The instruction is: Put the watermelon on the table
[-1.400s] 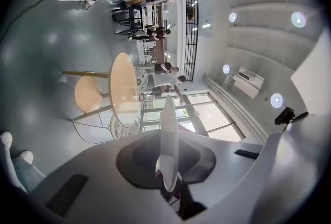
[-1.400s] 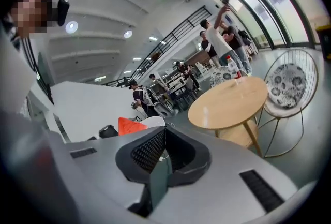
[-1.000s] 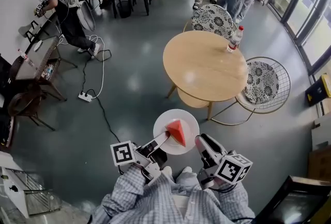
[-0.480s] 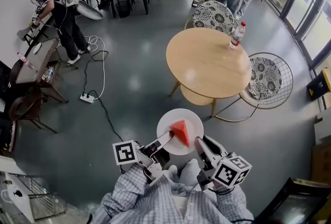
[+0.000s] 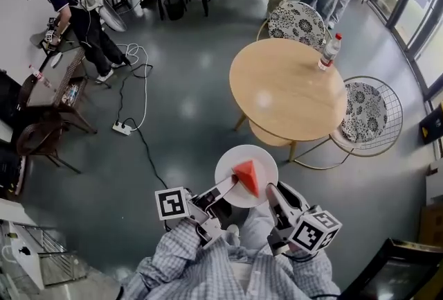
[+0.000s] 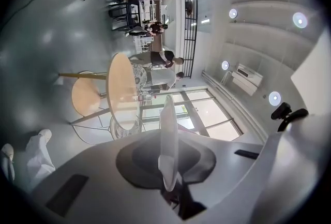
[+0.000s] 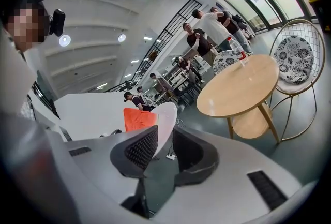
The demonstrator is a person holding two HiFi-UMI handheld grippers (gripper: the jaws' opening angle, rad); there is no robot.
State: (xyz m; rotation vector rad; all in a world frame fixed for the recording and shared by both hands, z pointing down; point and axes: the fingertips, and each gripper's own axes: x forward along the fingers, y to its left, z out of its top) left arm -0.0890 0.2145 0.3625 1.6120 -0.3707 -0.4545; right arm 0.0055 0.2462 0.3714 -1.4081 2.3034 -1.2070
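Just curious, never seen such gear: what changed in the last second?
The right gripper has just been closing its jaws around the plate rim, not yet pinching it. The left gripper still holds the plate, watermelon on top.

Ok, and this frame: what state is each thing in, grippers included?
left gripper: shut on the white plate rim.
right gripper: open, its jaws have just been closing, plate rim between them.
white plate: carried in the air.
watermelon slice: lying on the plate, not yet set down.
round wooden table: bears only the water bottle.
water bottle: upright, capped.
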